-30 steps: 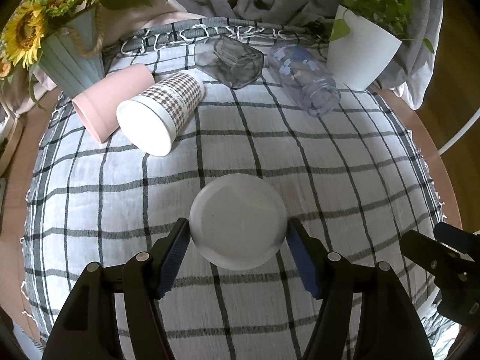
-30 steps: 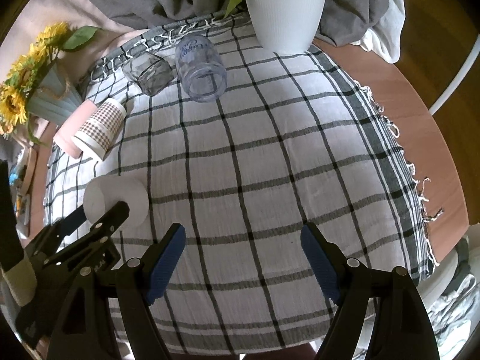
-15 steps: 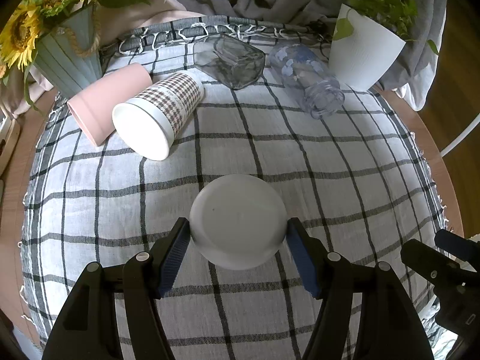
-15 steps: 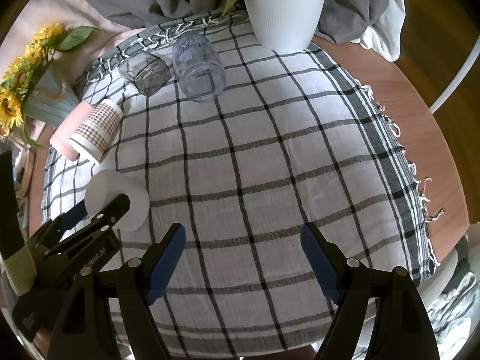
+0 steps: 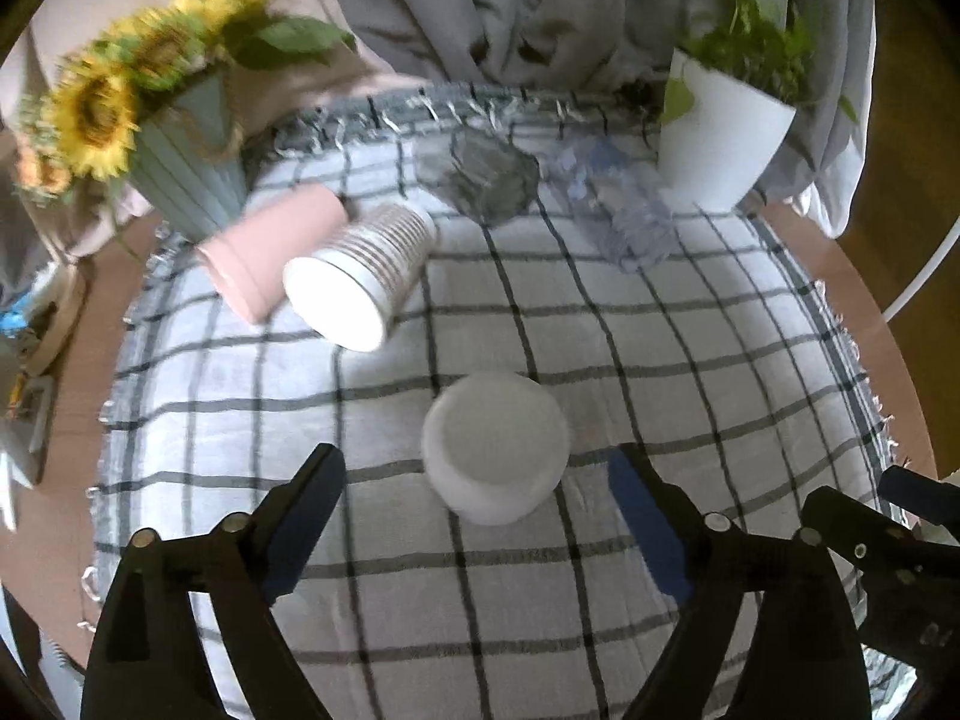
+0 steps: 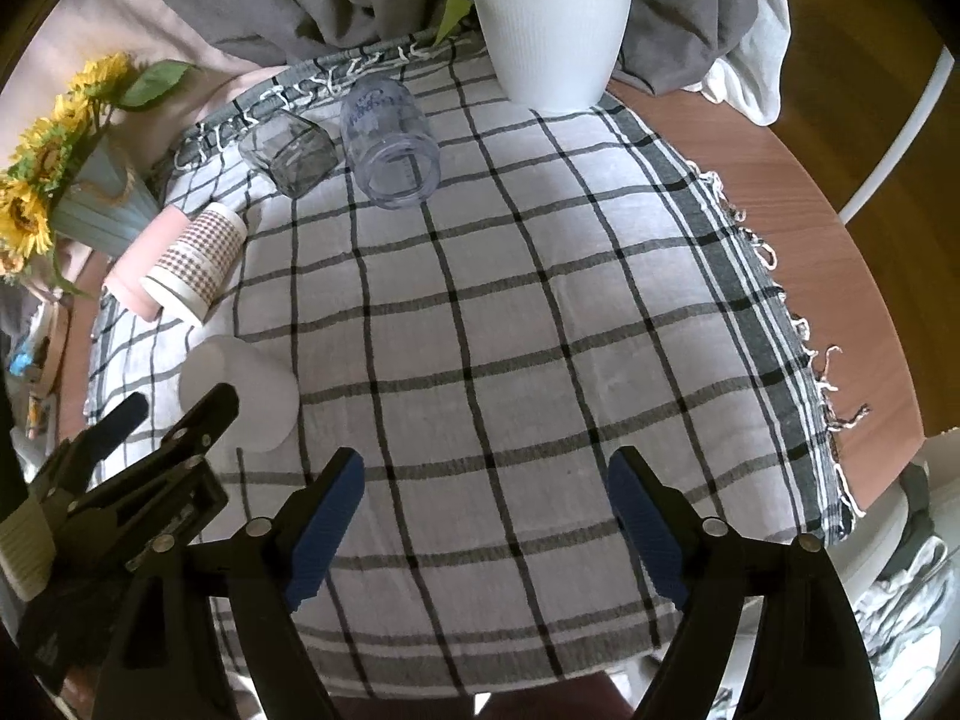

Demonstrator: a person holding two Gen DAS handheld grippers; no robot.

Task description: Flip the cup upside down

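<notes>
Cup (image 5: pixel 495 447) is seen upside down on the checked cloth (image 5: pixel 690 372) in the left view, between the wide-spread fingers of the left tool (image 5: pixel 477 516), touched by neither. In the right view, the right tool (image 6: pixel 486 510) is held wide over bare cloth, the desk (image 6: pixel 840 276) edge to its right.

White cup (image 5: pixel 495 447): matt, smooth. Tablecloth (image 6: pixel 540 312): woven checked cloth, fringed edge. Table (image 6: pixel 840 228): smooth wood. Tumbler (image 6: pixel 291 153): glossy dark glass. Gripper pads (image 6: pixel 324 531): ribbed blue.
</notes>
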